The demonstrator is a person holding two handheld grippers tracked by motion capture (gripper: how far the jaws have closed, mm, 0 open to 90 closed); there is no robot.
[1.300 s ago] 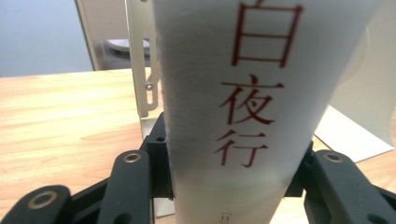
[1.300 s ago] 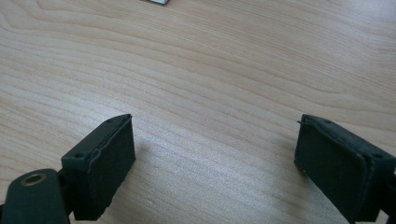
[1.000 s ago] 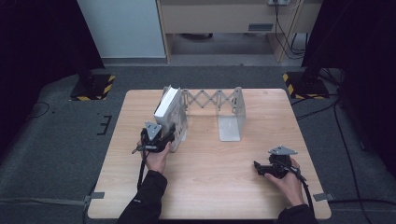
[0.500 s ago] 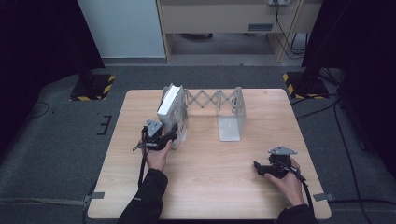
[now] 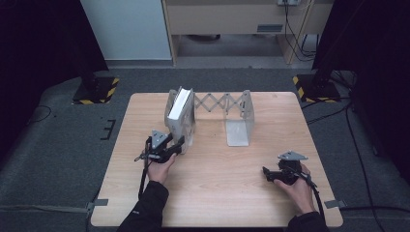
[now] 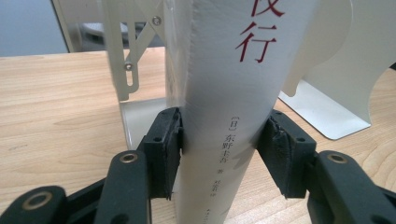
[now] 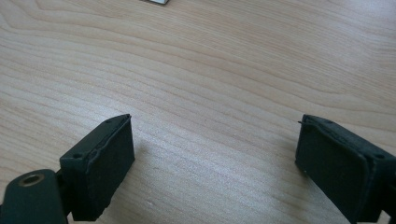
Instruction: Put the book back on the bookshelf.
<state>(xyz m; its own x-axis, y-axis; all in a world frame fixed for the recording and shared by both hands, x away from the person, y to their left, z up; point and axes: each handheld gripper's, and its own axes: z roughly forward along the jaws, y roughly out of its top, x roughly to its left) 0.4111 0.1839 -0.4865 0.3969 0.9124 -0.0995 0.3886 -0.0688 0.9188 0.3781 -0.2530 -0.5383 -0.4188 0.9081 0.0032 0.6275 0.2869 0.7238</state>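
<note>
Where the earlier high views are set against the present one, little has changed: the left hand-held gripper remains at the near end of the white book, and the right hand-held gripper lies in the same place on the bench, well apart from the rack. The book stands upright on its edge at the left end of the expanding book rack, against the rack's left plate, as it did a second ago.

The left hand-held gripper is clenched on the book: in the left gripper view both pads press the covers on either side of the spine, low down. The right hand-held gripper is released, its jaws set wide over bare wood, holding nothing.

Red characters at the top of the spine are cut off by the frame edge. The smaller grey print lower down is partly legible only. The foot of the book is hidden behind the jaws, so contact with the bench cannot be confirmed. Both forearms are cut off at the bottom of the high view
</note>
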